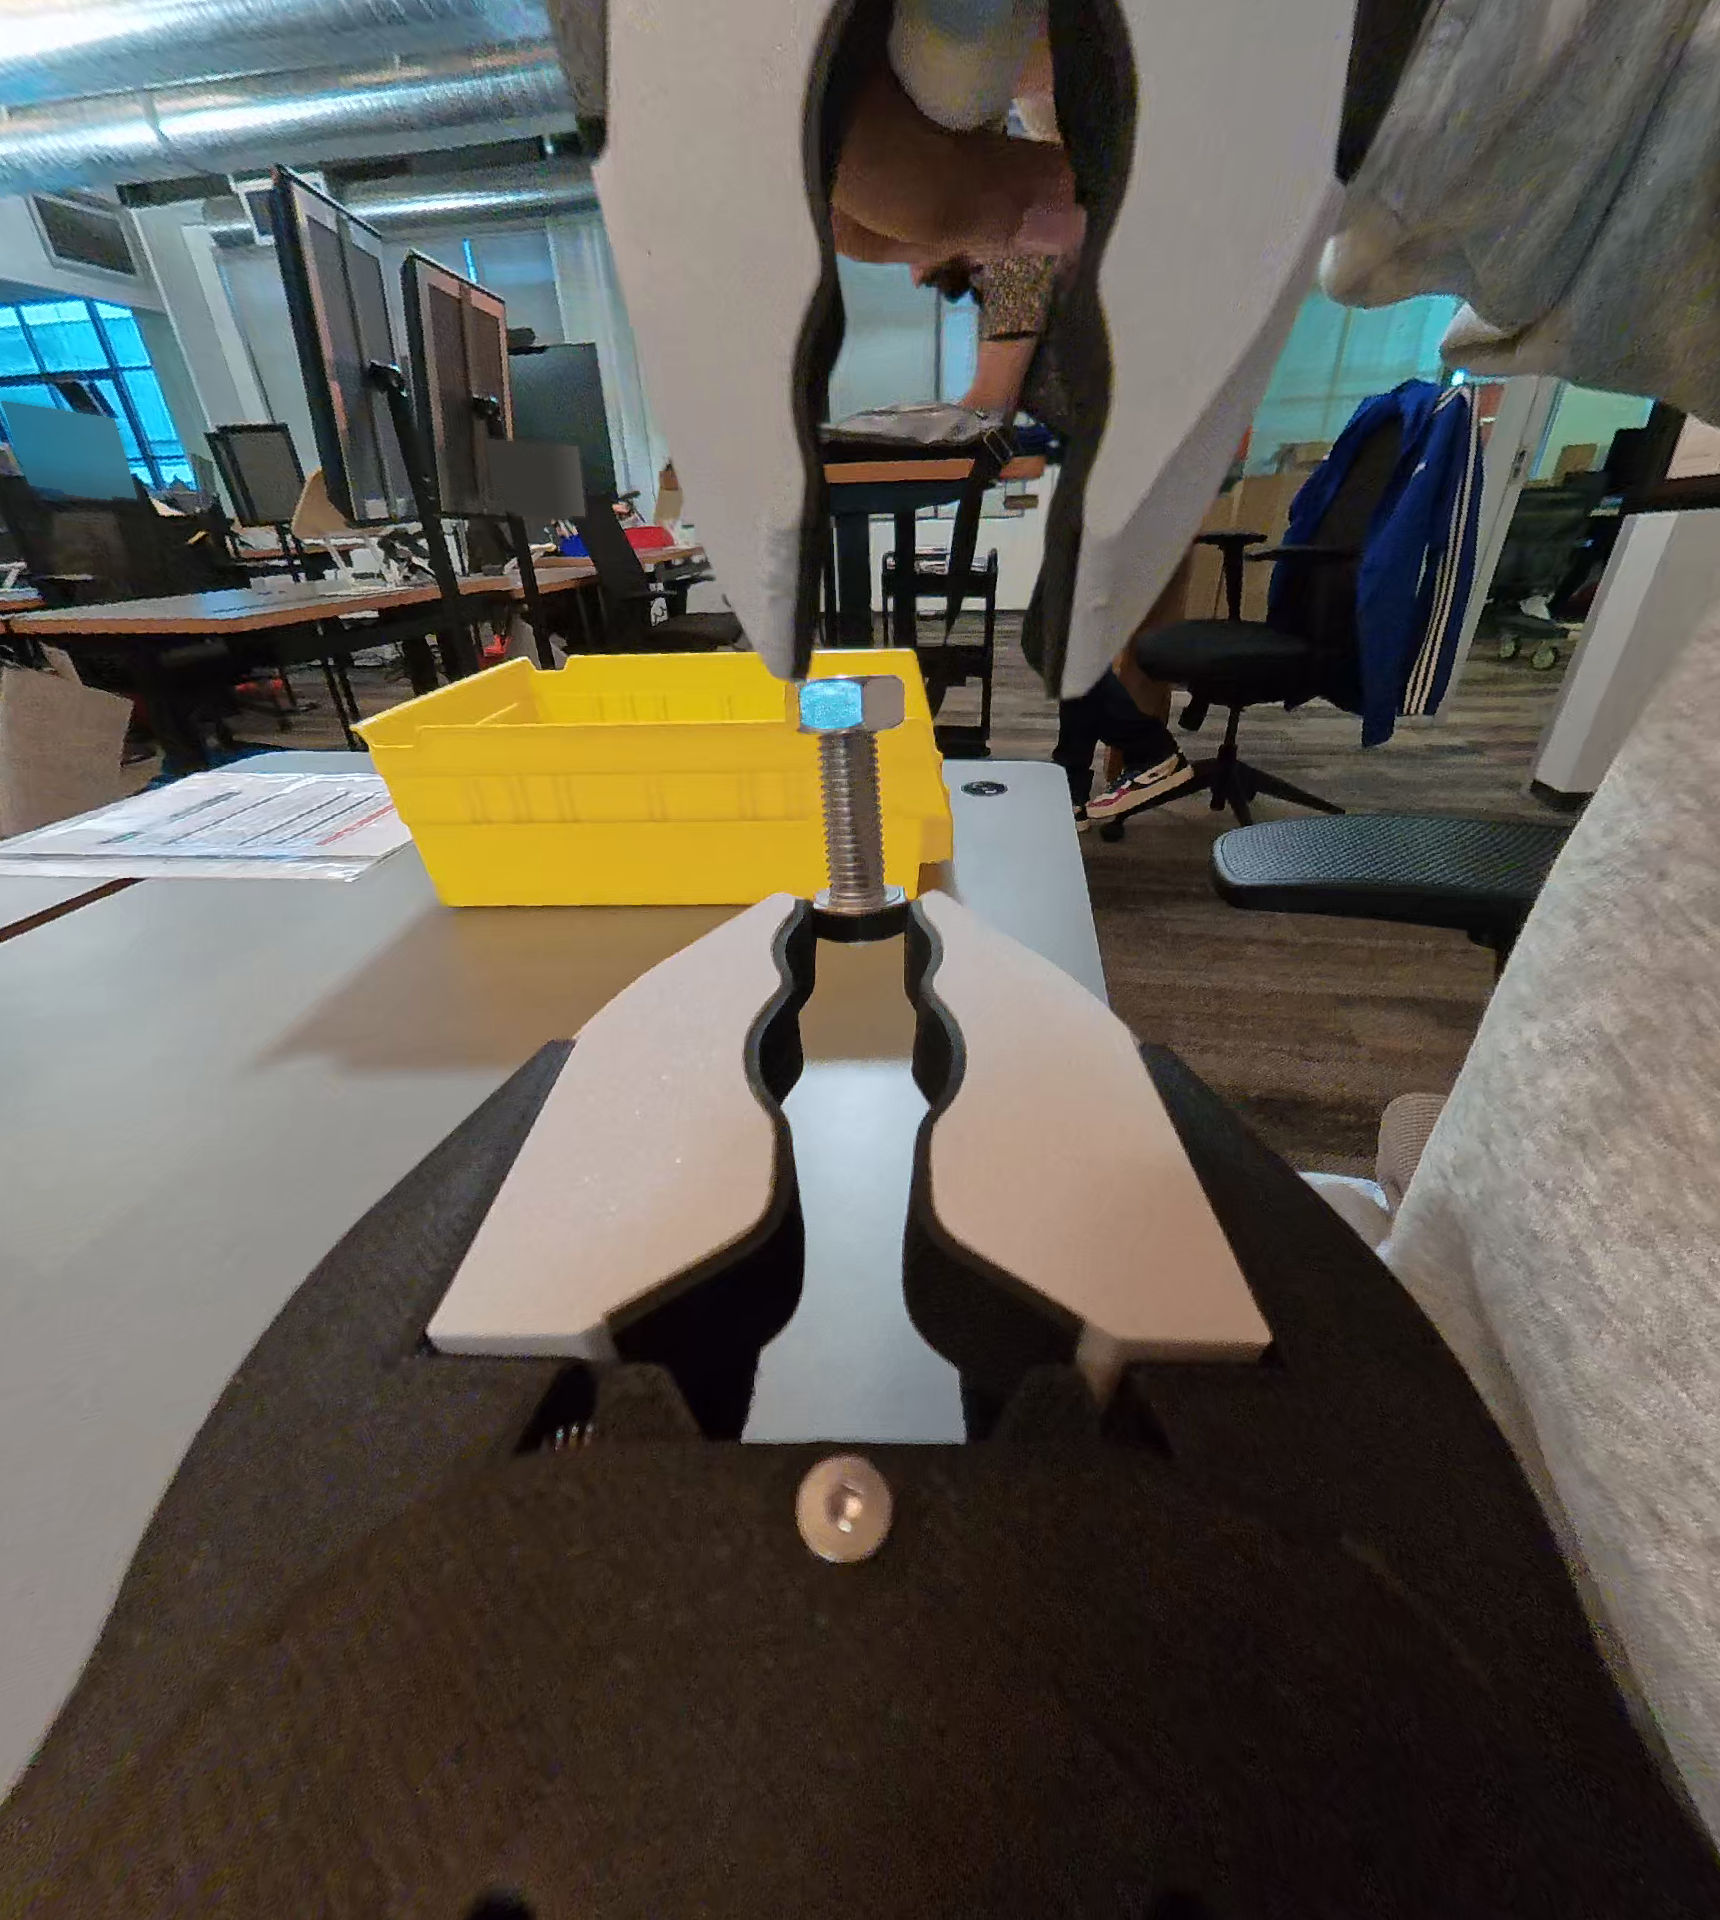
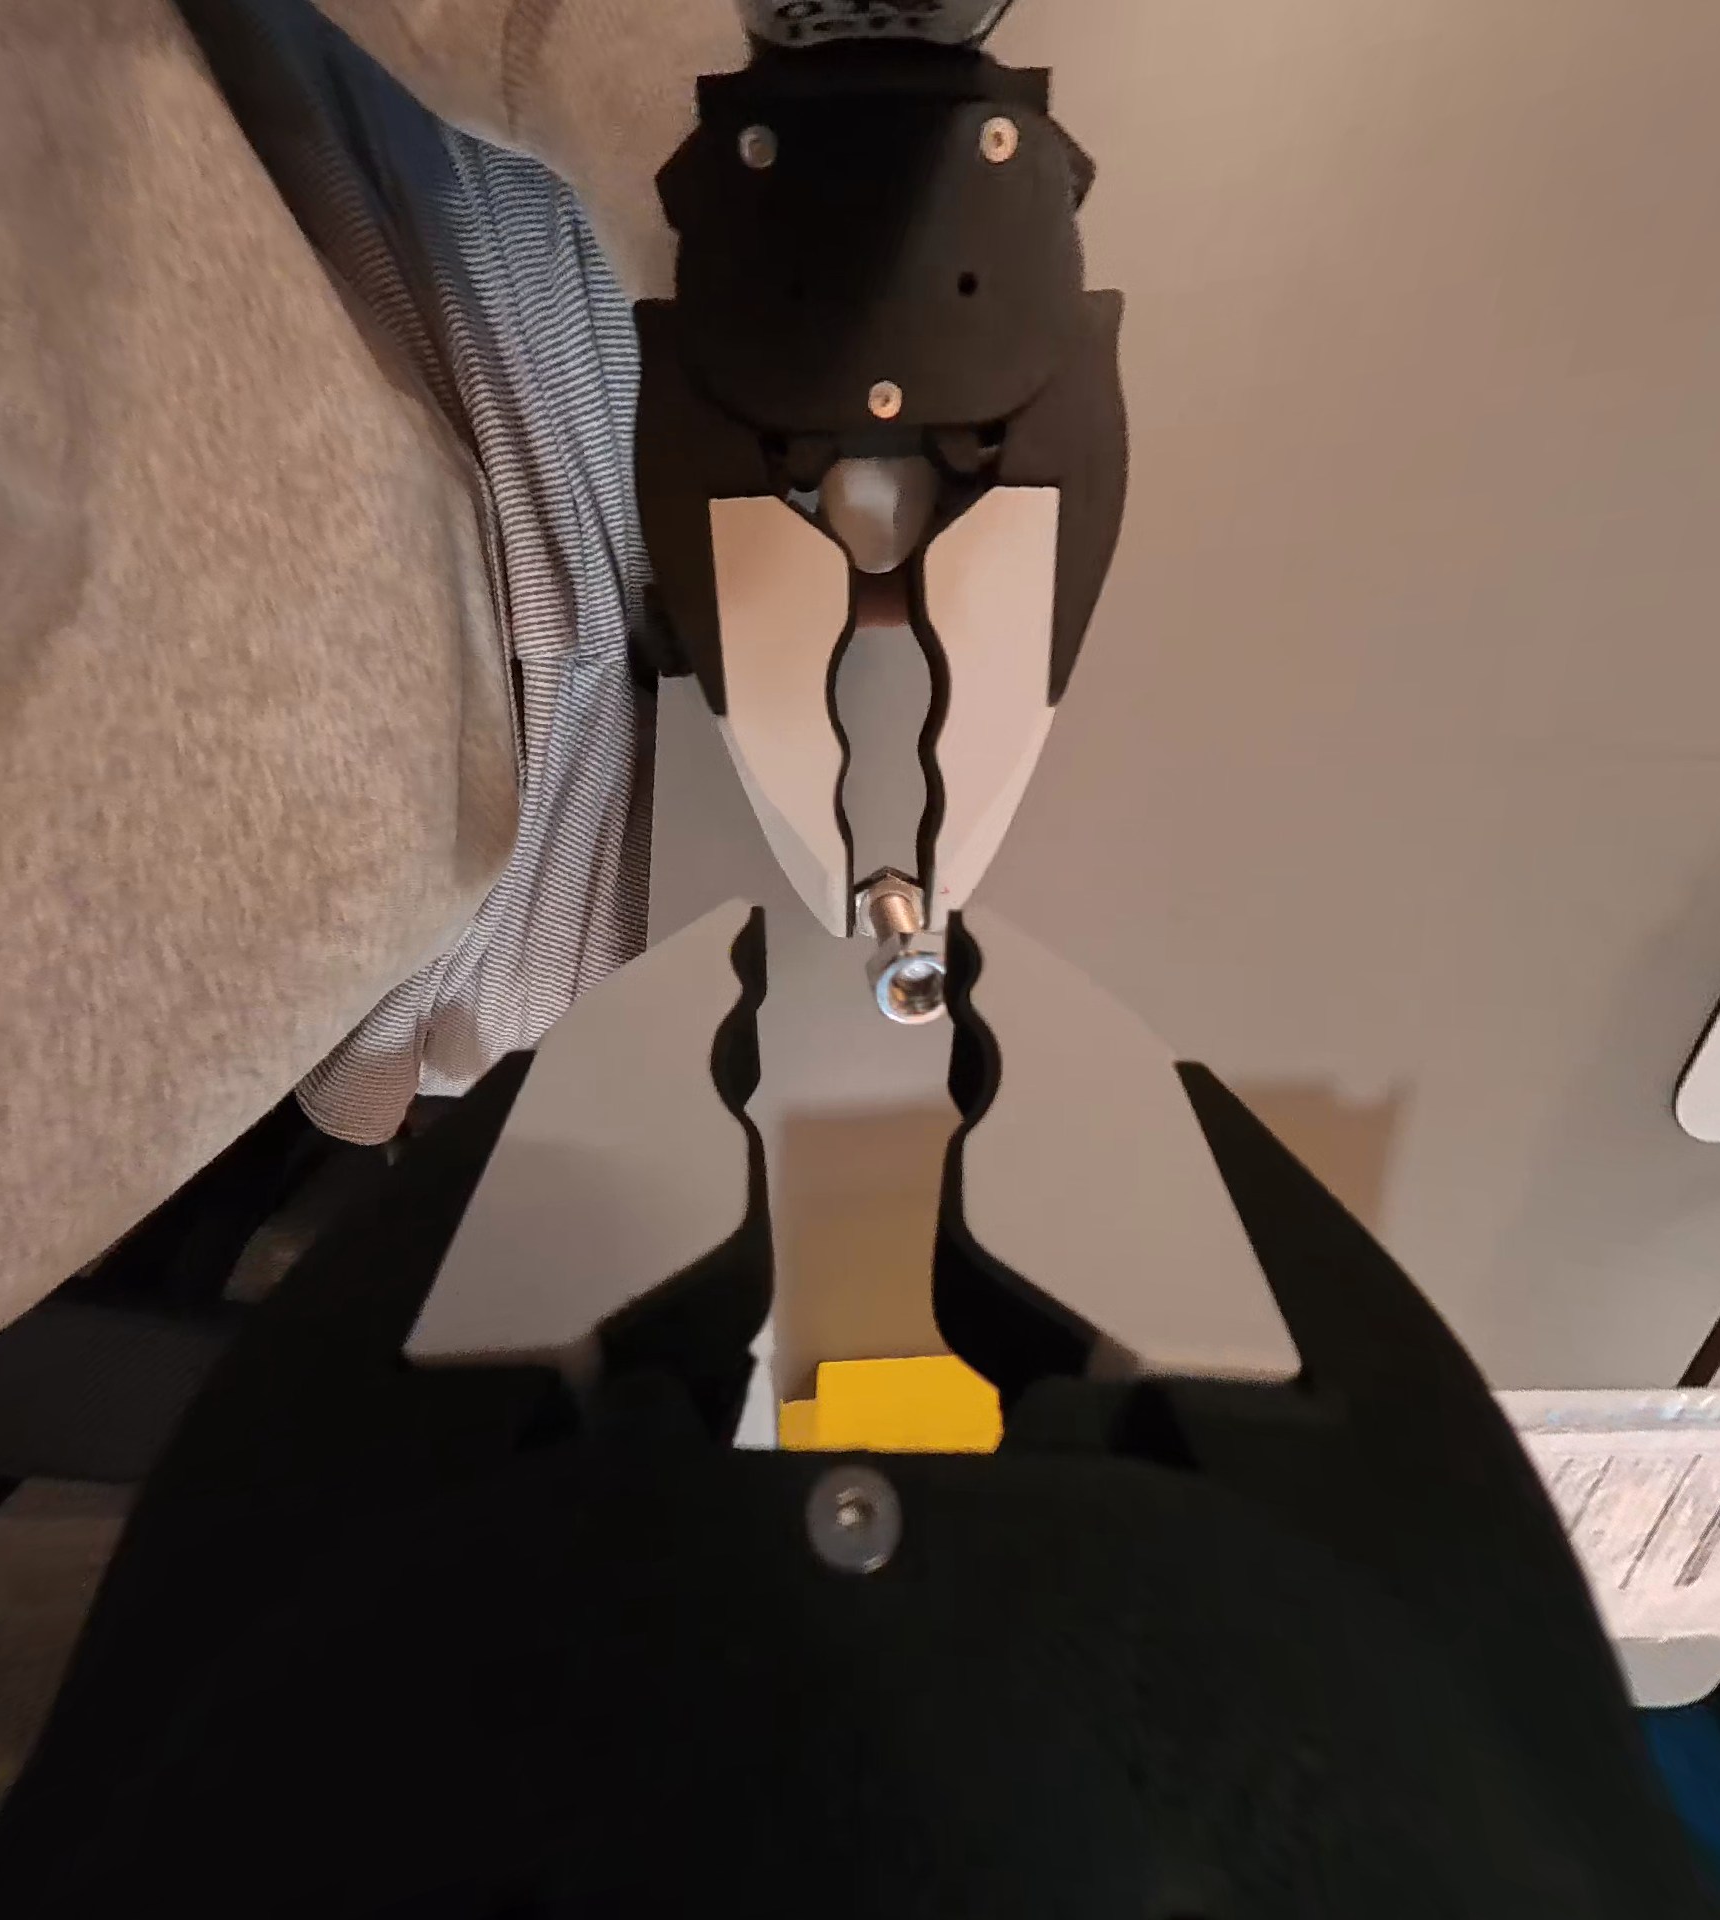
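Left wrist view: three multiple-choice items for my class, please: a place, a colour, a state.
1. Where does the bin stand?
A) on the table, behind the bolt
B) on the floor
C) on a chair

2. What colour is the bin?
A) red
B) yellow
C) green

3. How is the left claw?
A) open, empty
B) out of view
C) shut on the bolt

Key: 1A, it rests on the tabletop beyond the bolt; 2B, yellow walls; 3C, it pinches the bolt's lower end.
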`<state>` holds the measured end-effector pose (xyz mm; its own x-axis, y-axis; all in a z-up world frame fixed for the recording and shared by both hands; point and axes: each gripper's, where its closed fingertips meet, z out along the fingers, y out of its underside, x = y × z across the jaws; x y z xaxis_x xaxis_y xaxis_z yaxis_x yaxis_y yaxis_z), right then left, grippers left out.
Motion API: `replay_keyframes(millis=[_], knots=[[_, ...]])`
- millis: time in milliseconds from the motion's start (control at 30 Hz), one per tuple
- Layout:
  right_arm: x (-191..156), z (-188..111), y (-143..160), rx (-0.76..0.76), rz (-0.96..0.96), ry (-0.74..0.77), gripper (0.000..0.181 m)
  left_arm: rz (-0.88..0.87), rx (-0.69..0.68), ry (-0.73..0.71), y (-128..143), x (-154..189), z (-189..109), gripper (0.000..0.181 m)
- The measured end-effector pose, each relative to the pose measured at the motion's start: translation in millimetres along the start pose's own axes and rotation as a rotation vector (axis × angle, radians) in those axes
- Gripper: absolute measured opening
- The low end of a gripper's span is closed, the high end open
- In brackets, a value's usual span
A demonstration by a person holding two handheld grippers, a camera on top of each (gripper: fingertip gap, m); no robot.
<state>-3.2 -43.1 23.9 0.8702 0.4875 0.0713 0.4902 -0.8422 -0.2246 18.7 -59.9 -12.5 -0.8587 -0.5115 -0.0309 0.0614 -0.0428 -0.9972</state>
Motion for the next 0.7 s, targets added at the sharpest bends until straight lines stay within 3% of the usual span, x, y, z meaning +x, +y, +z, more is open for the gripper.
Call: replay_keyframes(millis=[700], knots=[[5.2,-3.7,-1.4,0.033,-0.044,0.004,0.029,-0.031,0.042,0.029,-5.8,2.3,-2.1,0.017]])
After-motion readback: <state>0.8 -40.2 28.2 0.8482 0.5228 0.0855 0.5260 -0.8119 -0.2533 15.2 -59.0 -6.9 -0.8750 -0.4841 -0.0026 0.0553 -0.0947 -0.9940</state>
